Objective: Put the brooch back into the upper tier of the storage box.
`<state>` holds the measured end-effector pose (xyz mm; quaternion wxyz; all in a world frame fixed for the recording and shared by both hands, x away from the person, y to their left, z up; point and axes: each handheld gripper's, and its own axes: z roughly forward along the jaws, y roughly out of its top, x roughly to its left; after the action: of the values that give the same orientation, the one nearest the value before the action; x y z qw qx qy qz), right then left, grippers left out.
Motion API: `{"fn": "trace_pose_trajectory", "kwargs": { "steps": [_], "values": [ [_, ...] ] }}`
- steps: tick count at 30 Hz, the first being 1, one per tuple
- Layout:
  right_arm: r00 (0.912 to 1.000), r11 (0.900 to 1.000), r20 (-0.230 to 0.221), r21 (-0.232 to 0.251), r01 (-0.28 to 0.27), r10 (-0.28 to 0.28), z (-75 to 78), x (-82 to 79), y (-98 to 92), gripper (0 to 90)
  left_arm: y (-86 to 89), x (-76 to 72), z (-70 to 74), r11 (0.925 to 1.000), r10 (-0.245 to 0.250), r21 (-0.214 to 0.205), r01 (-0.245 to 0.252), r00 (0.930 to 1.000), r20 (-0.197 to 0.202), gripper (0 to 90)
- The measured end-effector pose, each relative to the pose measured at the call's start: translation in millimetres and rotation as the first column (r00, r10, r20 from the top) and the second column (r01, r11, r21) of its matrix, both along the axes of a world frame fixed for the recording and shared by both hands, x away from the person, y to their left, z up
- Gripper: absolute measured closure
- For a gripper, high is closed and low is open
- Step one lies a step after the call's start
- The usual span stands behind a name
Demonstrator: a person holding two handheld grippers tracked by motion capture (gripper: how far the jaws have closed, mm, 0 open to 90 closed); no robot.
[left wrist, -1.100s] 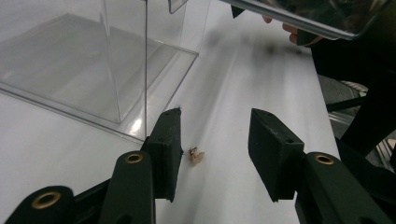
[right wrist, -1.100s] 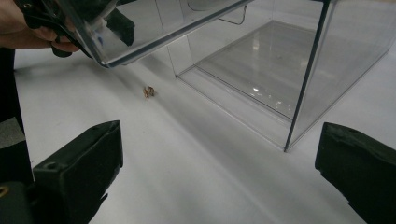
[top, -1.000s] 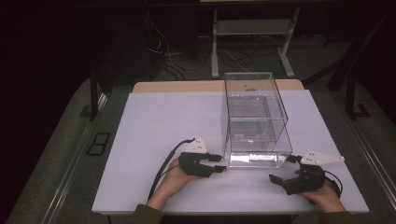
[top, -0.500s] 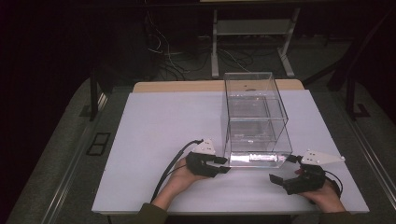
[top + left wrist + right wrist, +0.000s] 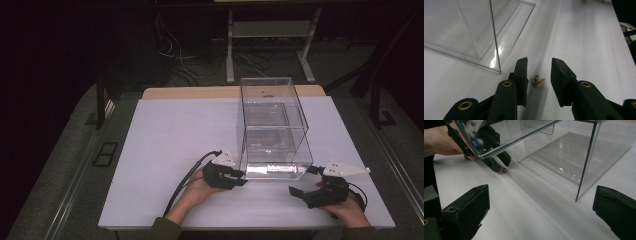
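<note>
White, matte table surface [image 5: 165, 150], lit evenly, spread wide under the high view; pale wooden strip [image 5: 190, 92] along its far edge. Dark room beyond: grey carpeted floor [image 5: 65, 165] on both sides, loose cables [image 5: 172, 47] on the floor past the table, pale legs of a metal frame [image 5: 230, 55] standing behind, black posts at left and right.

Clear acrylic box [image 5: 272, 127] upright on the right half of the table, open-fronted, split by a clear shelf into two levels; near bottom edge catching a bright glare. Near corner of the same box [image 5: 496, 62] close to the left jaws in the left gripper view.

Small, brownish-gold crumpled object [image 5: 538, 81] lying on the white surface just outside the box's near left corner, also seen in the right gripper view [image 5: 504, 170] as a tiny speck at the tips of the far gripper. Too small to tell what it is.

Left gripper [image 5: 239, 178] held low at the box's near left corner, jaws narrowed, just been closing, set on either side of the small object with a sliver of white surface visible on each side; pads not yet pressing on it.

Right gripper [image 5: 300, 182] resting near the front right of the table, well apart from the small object, jaws spread wide with nothing between them but bare table and the box's corner.
</note>
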<state>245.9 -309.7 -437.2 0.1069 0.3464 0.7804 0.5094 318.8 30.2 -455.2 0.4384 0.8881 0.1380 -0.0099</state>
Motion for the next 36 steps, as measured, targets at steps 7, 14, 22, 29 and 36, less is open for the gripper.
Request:
{"fn": "trace_pose_trajectory", "kwargs": {
  "steps": [7,14,22,29,36],
  "values": [
    [1.0000,1.0000,0.000,0.000,-0.001,0.001,-0.2,0.2,0.2,0.8,-2.5,-0.2,-2.1,0.9997,-0.003,0.023,0.003,1.0000,0.006,68.2],
    [1.0000,1.0000,0.000,0.000,-0.002,0.002,0.0,0.1,-0.1,0.9,-4.9,-0.9,-2.5,0.9991,0.000,0.043,-0.001,0.9998,0.019,72.3],
    [1.0000,1.0000,0.000,0.003,-0.001,0.001,0.3,-0.2,-0.2,0.9,-5.5,-1.4,-1.9,0.9983,0.002,0.057,-0.004,0.9993,0.039,77.4],
    [1.0000,1.0000,-0.002,0.004,-0.001,0.001,0.4,-0.3,-0.6,0.9,-5.6,-1.6,-1.5,0.9981,0.004,0.062,-0.007,0.9991,0.042,78.6],
    [1.0000,1.0000,0.003,0.000,-0.002,0.002,0.1,-0.5,-0.2,0.8,-5.2,-1.8,-1.5,0.9986,0.010,0.051,-0.011,0.9995,0.029,78.7]
  ]
}}
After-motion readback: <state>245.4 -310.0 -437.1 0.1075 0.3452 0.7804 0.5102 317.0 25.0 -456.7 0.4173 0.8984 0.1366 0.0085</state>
